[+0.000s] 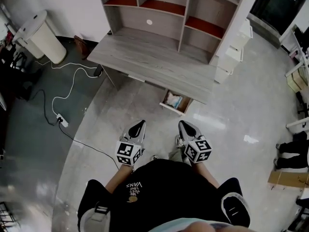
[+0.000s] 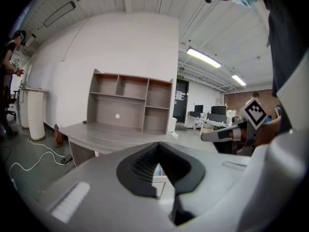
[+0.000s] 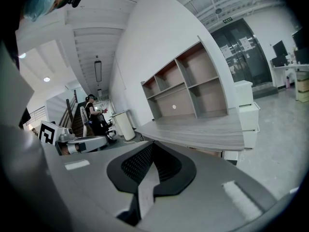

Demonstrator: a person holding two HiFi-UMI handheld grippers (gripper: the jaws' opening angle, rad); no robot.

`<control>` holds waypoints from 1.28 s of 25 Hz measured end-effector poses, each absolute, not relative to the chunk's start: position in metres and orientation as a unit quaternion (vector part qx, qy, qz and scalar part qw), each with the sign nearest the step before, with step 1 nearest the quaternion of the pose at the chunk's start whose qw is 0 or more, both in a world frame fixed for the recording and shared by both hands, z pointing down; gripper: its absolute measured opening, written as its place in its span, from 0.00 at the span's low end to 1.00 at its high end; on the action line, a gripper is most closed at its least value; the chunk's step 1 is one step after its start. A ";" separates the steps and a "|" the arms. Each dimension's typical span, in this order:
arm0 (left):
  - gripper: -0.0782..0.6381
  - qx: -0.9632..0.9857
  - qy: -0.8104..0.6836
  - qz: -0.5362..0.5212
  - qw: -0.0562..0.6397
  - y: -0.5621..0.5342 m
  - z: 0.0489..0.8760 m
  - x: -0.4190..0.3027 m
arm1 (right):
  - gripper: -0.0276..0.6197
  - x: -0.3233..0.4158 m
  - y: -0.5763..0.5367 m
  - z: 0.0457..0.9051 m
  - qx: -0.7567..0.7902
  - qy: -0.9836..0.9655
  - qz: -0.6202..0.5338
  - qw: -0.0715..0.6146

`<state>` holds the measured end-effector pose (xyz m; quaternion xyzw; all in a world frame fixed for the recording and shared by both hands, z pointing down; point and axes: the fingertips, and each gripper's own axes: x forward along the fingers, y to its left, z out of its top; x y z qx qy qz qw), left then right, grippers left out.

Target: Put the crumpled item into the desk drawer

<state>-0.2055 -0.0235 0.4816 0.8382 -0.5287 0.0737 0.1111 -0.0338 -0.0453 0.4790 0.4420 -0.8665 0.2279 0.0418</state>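
The grey desk (image 1: 145, 57) with a shelf hutch stands ahead. Its drawer (image 1: 167, 108) hangs open under the right end. A pale, crumpled item (image 1: 175, 100) lies inside the drawer. My left gripper (image 1: 137, 128) and right gripper (image 1: 186, 127) are held close to the person's body, well short of the desk, side by side and pointing at it. Both are shut with nothing between the jaws. In the left gripper view the left gripper (image 2: 157, 161) shows only a thin slit, and the right gripper (image 2: 224, 134) hangs to its right. The right gripper (image 3: 152, 168) looks the same in its own view.
A white bin (image 1: 41, 35) stands at the far left, with a white cable and power strip (image 1: 62, 121) on the dark floor near it. A white drawer cabinet (image 1: 234, 52) stands right of the desk. Cardboard (image 1: 289, 178) lies at the right edge. A person (image 3: 94, 115) stands in the background.
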 end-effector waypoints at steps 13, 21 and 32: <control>0.18 0.826 -0.551 0.061 0.099 -0.009 0.453 -0.223 | 0.05 -0.029 -0.048 0.452 0.441 -0.873 0.203 0.048; 0.18 0.825 -0.552 0.063 0.100 -0.010 0.444 -0.224 | 0.05 -0.022 -0.050 0.444 0.444 -0.871 0.203 0.058; 0.18 0.829 -0.546 0.058 0.102 -0.013 0.438 -0.213 | 0.05 -0.026 -0.051 0.438 0.441 -0.871 0.205 0.065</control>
